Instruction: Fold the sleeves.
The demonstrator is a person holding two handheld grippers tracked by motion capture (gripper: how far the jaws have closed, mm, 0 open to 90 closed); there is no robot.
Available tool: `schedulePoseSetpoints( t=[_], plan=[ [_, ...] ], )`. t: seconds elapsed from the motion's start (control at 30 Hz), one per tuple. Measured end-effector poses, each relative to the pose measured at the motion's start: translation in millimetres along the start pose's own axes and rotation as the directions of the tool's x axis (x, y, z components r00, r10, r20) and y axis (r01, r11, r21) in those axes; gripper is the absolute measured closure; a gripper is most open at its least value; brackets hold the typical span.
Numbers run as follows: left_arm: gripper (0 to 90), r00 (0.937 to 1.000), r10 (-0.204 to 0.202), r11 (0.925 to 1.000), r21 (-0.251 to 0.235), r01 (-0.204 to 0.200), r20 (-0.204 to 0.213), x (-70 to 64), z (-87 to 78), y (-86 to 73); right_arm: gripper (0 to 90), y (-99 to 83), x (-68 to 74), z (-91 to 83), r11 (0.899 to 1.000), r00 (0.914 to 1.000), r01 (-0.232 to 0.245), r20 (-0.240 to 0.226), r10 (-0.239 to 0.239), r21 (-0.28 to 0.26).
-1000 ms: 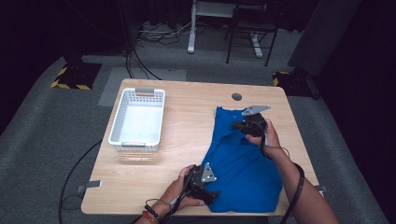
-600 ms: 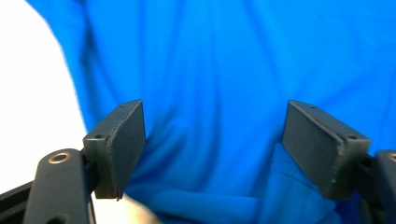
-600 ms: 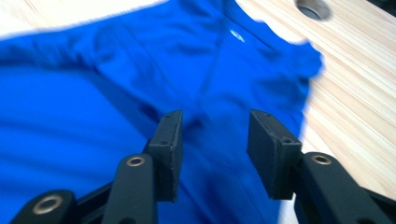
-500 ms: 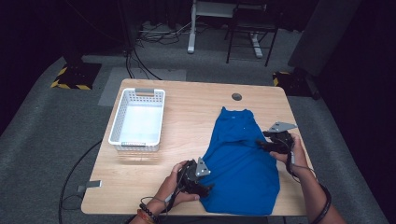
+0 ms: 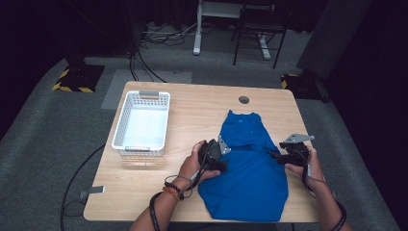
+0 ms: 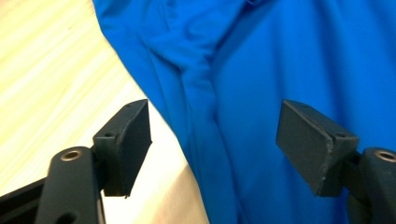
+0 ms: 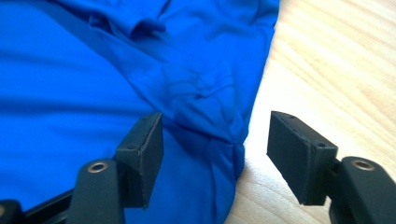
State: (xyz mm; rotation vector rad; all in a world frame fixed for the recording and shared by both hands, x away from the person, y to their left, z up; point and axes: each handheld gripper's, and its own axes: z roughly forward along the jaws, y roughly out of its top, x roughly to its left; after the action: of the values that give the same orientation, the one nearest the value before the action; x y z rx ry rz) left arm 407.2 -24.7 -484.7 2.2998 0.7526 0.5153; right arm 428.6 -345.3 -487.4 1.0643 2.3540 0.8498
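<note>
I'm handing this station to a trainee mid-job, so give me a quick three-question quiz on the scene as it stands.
1. True or false: the left gripper has its jaws clamped shut on the blue shirt.
2. Which edge of the shirt does the right gripper straddle, going by the high view? A) the edge nearer the white basket B) the edge farther from the basket C) the collar end
3. Fill in: the basket stands on the wooden table, to the ____ of the shirt in the high view.

Key
1. False: both jaws stand apart over the shirt's edge.
2. B
3. left
</note>
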Motion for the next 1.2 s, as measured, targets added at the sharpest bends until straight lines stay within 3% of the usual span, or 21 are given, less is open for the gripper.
schedulePoseSetpoints(
  t=[0.07,0.1,0.17,0.23,0.3,0.4,0.5,0.63,0.77,0.93,1.2],
  plan=[
    [26.7,0.9997,-0.021,0.9997,0.015,0.021,-0.011,4.8,9.0,3.6,37.0,-1.2,1.7,3.5,1.000,1.0000,0.004,-0.008,-0.004,0.011],
    [26.6,0.9998,-0.018,0.9996,0.024,0.018,0.000,6.3,12.7,4.1,36.8,-1.7,2.5,5.1,1.000,0.9999,0.004,-0.012,-0.004,0.012],
    [26.4,0.9997,0.001,0.9983,0.059,0.001,-0.025,7.2,19.6,2.9,36.0,-2.3,3.7,8.0,1.000,0.9998,0.008,-0.020,-0.008,0.021],
    [27.3,0.9995,-0.029,0.9981,0.054,0.030,-0.016,11.1,21.1,-0.2,36.0,-2.9,4.1,9.3,1.000,0.9995,-0.008,-0.029,0.009,0.015],
    [27.4,0.9985,-0.049,0.9973,0.054,0.050,-0.025,15.5,19.0,-3.9,36.0,-3.2,4.4,9.9,1.000,0.9990,-0.025,-0.036,0.025,0.012],
    [27.4,0.9962,-0.031,0.9973,0.063,0.036,-0.081,20.3,12.6,-10.2,36.0,-2.2,5.9,11.9,0.999,0.9962,-0.051,-0.069,0.052,0.016],
    [27.4,0.9925,-0.045,0.9956,0.076,0.054,-0.113,24.9,4.6,-18.7,36.0,2.1,12.6,14.7,0.999,0.9965,-0.039,-0.073,0.040,0.016],
    [27.4,0.9851,-0.033,0.9959,0.077,0.047,-0.169,28.1,-3.6,-28.2,36.0,9.5,21.8,20.4,0.999,0.9947,-0.040,-0.094,0.042,0.018],
    [27.3,0.9801,-0.037,0.9952,0.082,0.054,-0.195,34.7,-9.4,-35.8,35.5,17.3,29.9,26.4,0.999,0.9934,-0.041,-0.107,0.043,0.023],
    [27.4,0.9780,-0.068,0.9934,0.078,0.085,-0.197,40.7,-13.8,-42.4,35.4,25.0,38.7,31.0,1.000,0.9948,-0.017,-0.100,0.019,0.025],
    [27.4,0.9787,-0.066,0.9946,0.066,0.080,-0.194,42.5,-15.7,-46.3,35.2,29.3,42.4,33.7,1.000,0.9956,-0.005,-0.093,0.008,0.027]
  ],
)
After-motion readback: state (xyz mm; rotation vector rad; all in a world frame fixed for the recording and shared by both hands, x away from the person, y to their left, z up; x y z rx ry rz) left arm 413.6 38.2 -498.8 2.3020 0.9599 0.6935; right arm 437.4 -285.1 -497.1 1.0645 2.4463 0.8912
